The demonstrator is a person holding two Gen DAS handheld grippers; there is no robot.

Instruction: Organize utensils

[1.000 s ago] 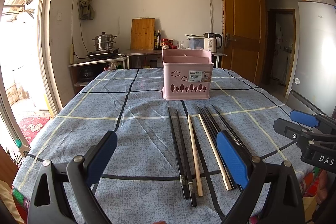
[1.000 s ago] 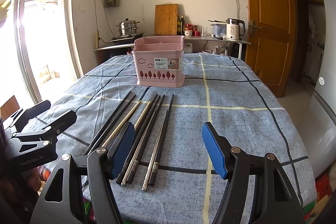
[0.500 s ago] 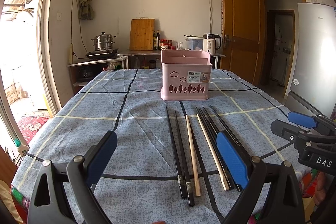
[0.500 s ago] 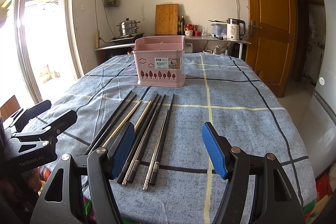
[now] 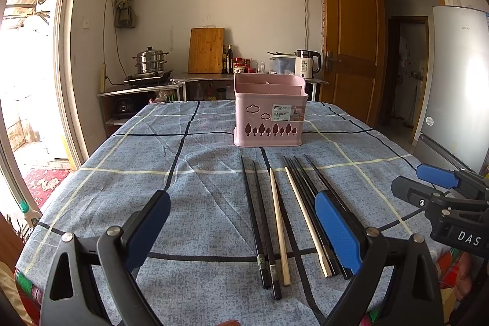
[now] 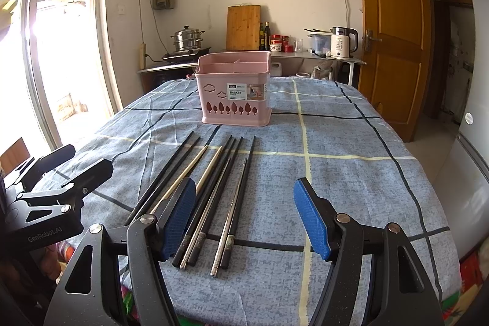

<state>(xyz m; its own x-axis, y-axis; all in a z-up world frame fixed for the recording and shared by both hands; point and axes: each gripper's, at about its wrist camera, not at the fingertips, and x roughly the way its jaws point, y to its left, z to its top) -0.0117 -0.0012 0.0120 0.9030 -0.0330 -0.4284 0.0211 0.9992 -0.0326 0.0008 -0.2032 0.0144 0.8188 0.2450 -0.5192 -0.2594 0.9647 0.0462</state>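
Several chopsticks lie side by side on the blue checked tablecloth [image 5: 189, 203]: black ones [image 5: 259, 222], two pale wooden ones [image 5: 278, 222] and steel-tipped ones [image 6: 232, 203]. Beyond their far tips stands a pink utensil basket [image 5: 269, 115] [image 6: 233, 93] with divided compartments, nothing showing above its rim. My left gripper [image 5: 244, 231] hovers open near the table's front edge, left of most chopsticks. My right gripper [image 6: 244, 216] hovers open over the steel-tipped chopsticks' near ends. Both hold nothing. Each gripper shows at the edge of the other's view.
Behind the table a counter [image 5: 207, 77] carries a cutting board, bottles, a steamer pot [image 5: 150, 60] and a kettle [image 5: 307, 63]. A wooden door [image 5: 351, 42] and a fridge [image 5: 458, 81] stand right. A bright doorway opens on the left.
Both views have shifted slightly; the basket and chopsticks sit a touch further left in the left wrist view. Nothing on the table has moved and both grippers stay open.
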